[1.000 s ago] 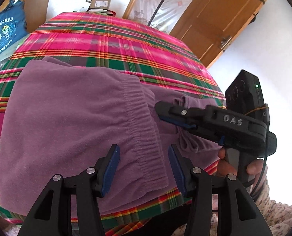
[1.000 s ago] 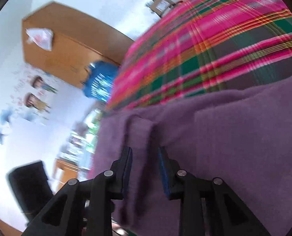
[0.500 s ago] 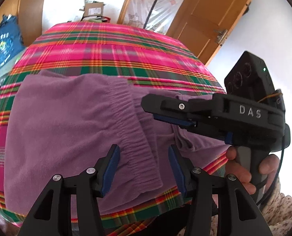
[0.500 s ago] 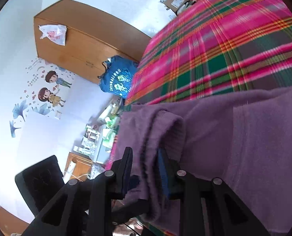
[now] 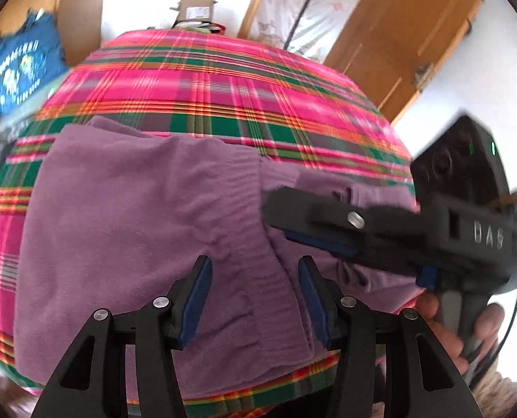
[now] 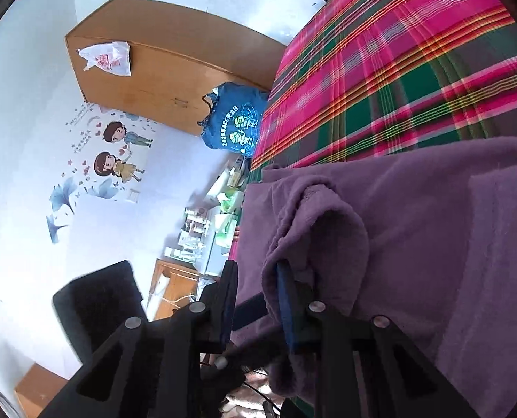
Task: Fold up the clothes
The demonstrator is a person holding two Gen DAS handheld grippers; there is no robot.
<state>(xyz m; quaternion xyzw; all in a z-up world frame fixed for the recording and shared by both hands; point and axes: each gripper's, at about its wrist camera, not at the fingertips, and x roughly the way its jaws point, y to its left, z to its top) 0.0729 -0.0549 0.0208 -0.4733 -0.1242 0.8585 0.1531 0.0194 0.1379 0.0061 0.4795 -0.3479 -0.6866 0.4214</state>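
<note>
on the one pink-and-green plaid bedspread (image 5: pixel 223 80) we see a single purple fleece garment with a ribbed elastic band (image 5: pixel 126 216) lying spread near the front edge. it looks soft, light and floppy, so we judge the gathered band or a hem the surest hold. of our two grippers, the left gripper (image 5: pixel 253 299) hangs over the band with jaws apart, and the right gripper (image 6: pixel 256 308), jaws narrowly apart, has a lifted fold draped over one finger.

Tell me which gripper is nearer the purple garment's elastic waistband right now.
Left. The left gripper straddles the waistband, open above it; the right gripper reaches in beside it, over the garment's bunched part.
</note>
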